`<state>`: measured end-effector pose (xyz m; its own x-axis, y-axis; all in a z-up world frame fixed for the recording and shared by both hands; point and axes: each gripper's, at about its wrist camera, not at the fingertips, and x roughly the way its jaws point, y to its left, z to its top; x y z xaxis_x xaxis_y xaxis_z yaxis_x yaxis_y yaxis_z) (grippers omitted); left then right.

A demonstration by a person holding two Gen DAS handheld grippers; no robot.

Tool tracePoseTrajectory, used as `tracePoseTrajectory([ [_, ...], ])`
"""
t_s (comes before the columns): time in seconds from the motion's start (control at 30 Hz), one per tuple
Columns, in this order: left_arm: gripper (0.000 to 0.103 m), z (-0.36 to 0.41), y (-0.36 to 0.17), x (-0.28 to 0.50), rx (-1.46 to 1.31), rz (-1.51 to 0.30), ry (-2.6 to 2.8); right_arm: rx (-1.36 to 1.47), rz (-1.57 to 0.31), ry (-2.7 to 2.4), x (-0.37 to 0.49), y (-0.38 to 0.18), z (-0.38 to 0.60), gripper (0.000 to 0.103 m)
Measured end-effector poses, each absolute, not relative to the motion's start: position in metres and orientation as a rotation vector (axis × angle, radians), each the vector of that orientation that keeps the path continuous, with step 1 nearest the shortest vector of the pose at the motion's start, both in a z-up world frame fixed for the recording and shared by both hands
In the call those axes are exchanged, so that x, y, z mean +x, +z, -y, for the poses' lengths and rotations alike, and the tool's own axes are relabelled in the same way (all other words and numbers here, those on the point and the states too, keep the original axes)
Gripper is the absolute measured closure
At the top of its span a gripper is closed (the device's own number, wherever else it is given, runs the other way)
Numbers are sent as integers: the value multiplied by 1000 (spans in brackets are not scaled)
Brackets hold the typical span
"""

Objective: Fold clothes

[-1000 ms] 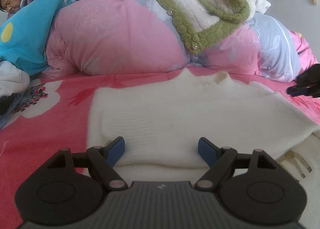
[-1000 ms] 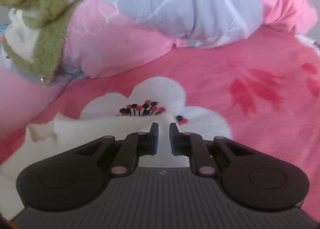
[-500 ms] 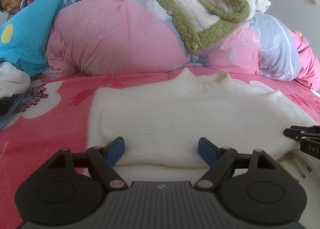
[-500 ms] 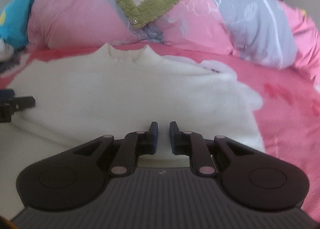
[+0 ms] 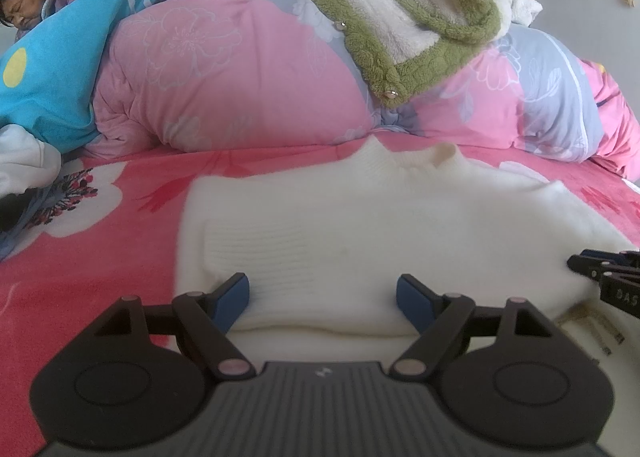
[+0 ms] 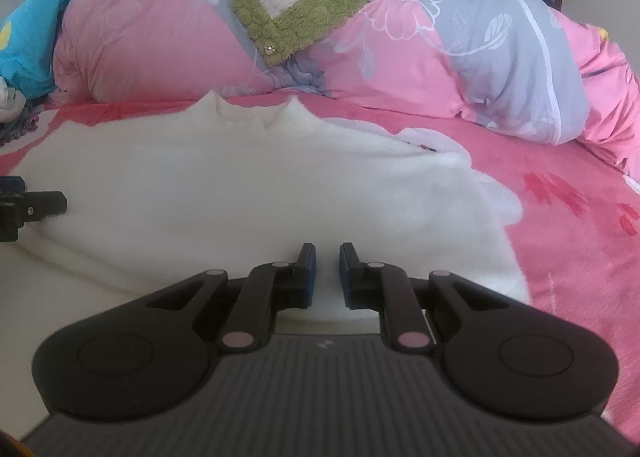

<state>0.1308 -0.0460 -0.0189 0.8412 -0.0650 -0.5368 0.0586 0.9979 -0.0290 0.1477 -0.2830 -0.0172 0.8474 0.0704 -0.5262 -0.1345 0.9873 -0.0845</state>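
A cream knitted sweater lies flat on the pink flowered blanket, neck towards the far quilt. My left gripper stands open over the sweater's near left edge, and the folded hem lies between its blue pads. My right gripper is shut to a narrow slit at the near right edge of the sweater, with nothing pinched. Each gripper shows at the edge of the other view: the right gripper and the left gripper.
A bulky pink and grey quilt runs along the far side, with a green-trimmed fleece garment on top. A person lies at the far left under a blue cover. Another pale cloth lies under the sweater's near edge.
My right gripper swung left from the bare flowered blanket to the sweater's near right edge and rolled level. It stayed shut. The left gripper and the sweater have not moved.
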Motion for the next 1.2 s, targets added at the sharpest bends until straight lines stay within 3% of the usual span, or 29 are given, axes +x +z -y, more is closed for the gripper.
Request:
tracePoseTrajectory([
  [0.57, 16, 52, -20, 131, 26, -569, -53, -33, -539, 150, 145, -13, 296, 85],
  [0.63, 15, 53, -20, 131, 28, -569, -52, 1, -538, 172, 144, -12, 301, 79],
  [0.67, 15, 53, -20, 131, 28, -568, -52, 21, -537, 198, 144, -12, 303, 68],
  [0.7, 15, 53, -20, 131, 28, -568, -52, 41, -535, 226, 143, -11, 305, 43],
  [0.73, 15, 52, -21, 131, 28, -567, -52, 48, -535, 254, 142, -11, 305, 29],
  [0.77, 15, 52, -21, 131, 28, -567, -52, 51, -534, 282, 141, -10, 304, 0],
  [1.2, 14, 52, -21, 130, 25, -562, -58, 26, -531, 287, 139, -8, 297, 1],
])
